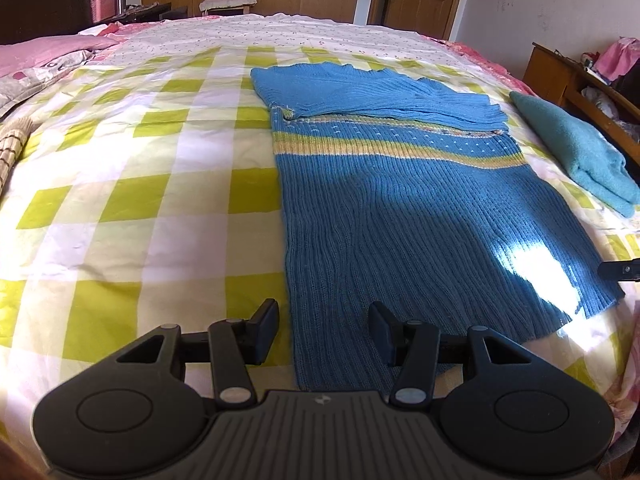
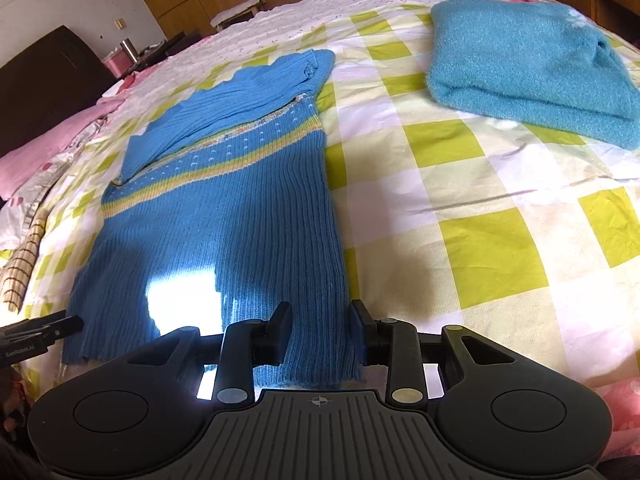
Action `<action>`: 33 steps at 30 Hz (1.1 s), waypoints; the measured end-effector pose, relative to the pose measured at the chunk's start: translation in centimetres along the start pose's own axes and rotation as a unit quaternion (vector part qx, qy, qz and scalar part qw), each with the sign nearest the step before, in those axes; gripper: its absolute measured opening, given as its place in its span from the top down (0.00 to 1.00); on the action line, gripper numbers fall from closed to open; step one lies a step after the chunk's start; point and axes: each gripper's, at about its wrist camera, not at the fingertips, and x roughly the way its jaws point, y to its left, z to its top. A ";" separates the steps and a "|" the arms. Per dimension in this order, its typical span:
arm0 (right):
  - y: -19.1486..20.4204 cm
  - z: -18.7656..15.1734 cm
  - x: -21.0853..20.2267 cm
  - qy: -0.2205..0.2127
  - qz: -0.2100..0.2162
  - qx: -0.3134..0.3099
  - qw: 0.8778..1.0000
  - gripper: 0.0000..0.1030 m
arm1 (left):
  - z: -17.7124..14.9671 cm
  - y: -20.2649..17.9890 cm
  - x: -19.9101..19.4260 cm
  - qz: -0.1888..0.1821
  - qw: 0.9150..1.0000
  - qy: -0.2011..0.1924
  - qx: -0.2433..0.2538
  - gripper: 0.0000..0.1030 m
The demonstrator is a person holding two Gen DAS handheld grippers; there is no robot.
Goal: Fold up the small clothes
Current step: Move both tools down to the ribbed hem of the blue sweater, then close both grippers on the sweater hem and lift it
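Observation:
A blue ribbed knit sweater (image 1: 400, 216) with a yellow stripe lies flat on the checked bed, sleeves folded across its chest; it also shows in the right wrist view (image 2: 224, 216). My left gripper (image 1: 323, 330) is open, its jaws straddling the sweater's near left hem corner. My right gripper (image 2: 320, 330) is open, its jaws straddling the near right hem corner. Neither pair of jaws has closed on the cloth. The tip of the right gripper shows at the left wrist view's right edge (image 1: 620, 270), and the left gripper's tip at the right wrist view's left edge (image 2: 40, 330).
A folded teal fuzzy garment (image 2: 528, 64) lies on the bed (image 2: 480, 240) to the right of the sweater, also in the left wrist view (image 1: 580, 152). Pink pillows (image 1: 52, 50) and a woven mat (image 1: 12, 148) lie at the left. A wooden shelf (image 1: 560, 76) stands beyond the bed's right edge.

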 end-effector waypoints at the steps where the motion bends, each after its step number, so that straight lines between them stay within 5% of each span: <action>1: -0.1 -0.1 -0.1 0.001 0.003 0.002 1.000 0.70 | 0.0 0.1 0.0 -0.003 1.000 0.001 -0.003 0.46; 10: -0.8 -0.2 0.0 0.016 0.037 0.030 0.999 0.69 | -0.1 0.3 -0.1 -0.028 0.999 0.003 -0.022 0.48; 18: -1.4 -0.1 0.1 0.016 0.046 0.048 0.998 0.71 | 0.0 0.3 0.1 -0.022 1.000 0.001 -0.020 0.68; 24: -1.4 0.0 0.3 0.023 0.046 0.051 0.997 0.84 | 0.0 0.5 0.0 -0.035 0.999 0.002 -0.028 0.84; 33: -1.0 0.6 -0.6 -0.002 0.114 0.094 0.989 0.91 | 1.5 1.3 -1.0 -0.075 0.994 -0.024 -0.071 0.88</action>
